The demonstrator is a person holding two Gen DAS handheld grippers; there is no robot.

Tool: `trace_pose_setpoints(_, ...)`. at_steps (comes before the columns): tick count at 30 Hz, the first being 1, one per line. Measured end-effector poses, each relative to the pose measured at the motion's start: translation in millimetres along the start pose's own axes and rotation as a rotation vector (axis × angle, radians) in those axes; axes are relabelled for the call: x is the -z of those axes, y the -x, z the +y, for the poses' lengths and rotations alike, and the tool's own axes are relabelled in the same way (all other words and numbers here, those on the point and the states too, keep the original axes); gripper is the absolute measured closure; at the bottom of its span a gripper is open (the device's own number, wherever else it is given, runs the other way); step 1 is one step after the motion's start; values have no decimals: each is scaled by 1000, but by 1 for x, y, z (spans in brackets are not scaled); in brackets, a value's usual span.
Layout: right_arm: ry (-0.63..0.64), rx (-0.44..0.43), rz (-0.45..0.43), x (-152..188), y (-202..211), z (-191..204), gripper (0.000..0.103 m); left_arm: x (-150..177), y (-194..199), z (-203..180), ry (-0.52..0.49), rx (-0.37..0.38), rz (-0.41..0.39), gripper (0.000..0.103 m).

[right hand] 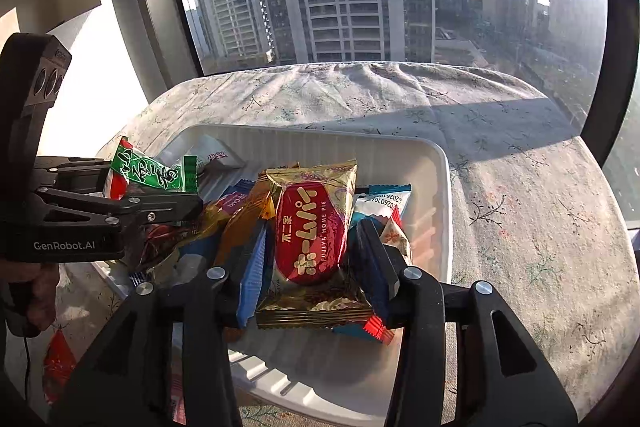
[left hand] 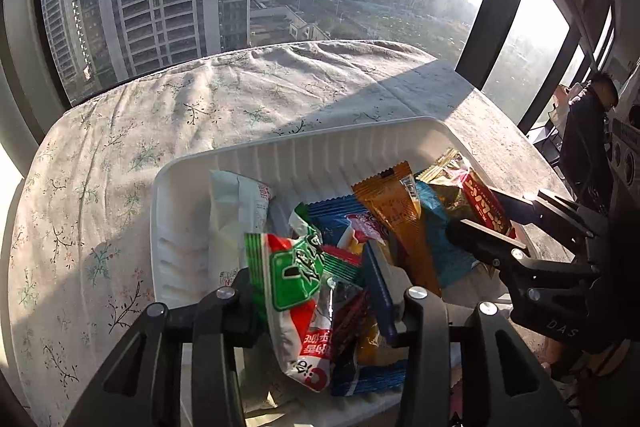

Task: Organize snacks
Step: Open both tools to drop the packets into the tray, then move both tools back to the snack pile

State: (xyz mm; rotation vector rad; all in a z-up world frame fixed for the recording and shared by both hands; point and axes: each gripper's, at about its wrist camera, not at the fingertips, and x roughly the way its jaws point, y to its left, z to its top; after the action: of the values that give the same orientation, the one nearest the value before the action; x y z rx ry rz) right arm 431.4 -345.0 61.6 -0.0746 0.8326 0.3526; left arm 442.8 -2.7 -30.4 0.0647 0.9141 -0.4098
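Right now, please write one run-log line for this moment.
left hand-held gripper: holds green-red packet | right hand-held gripper: holds gold Home Pie packet | both over white tray

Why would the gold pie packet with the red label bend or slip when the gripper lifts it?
The gold pie packet looks like shiny, crinkly foil, so it may slip. Its puffy middle probably holds something stiff, while the flat sealed ends would flop. It likely weighs little between the right gripper fingers.

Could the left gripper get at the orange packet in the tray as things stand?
Probably not right away. The left gripper is shut on the green and red packet, so it is occupied. The orange packet lies uncovered on top of the pile in the white tray, past the fingertips.
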Motion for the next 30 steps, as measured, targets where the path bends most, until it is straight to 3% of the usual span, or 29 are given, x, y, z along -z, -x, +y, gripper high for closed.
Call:
trace_pose_setpoints(3, -4, -3, -6, 0, 2, 0, 57, 1, 7, -1, 0, 0, -13, 53)
trace_pose_setpoints(7, -11, -4, -21, 0, 5, -2, 53, 2, 16, -3, -12, -26, -37, 38)
trace_pose_setpoints(13, -12, 3, -42, 0, 9, -4, 53, 7, 25, 3, 10, -25, -54, 37)
trace_pose_setpoints(22, -24, 10, -76, -1, 16, -9, 52, 21, 46, 8, 32, -30, -85, 24)
trace_pose_setpoints(28, -42, -27, -111, -2, 26, -12, 28, 49, 77, -7, -63, 4, -109, 10)
trace_pose_setpoints(30, -44, -57, -113, -4, 29, -11, 27, 65, 92, -16, -121, 33, -133, 6)
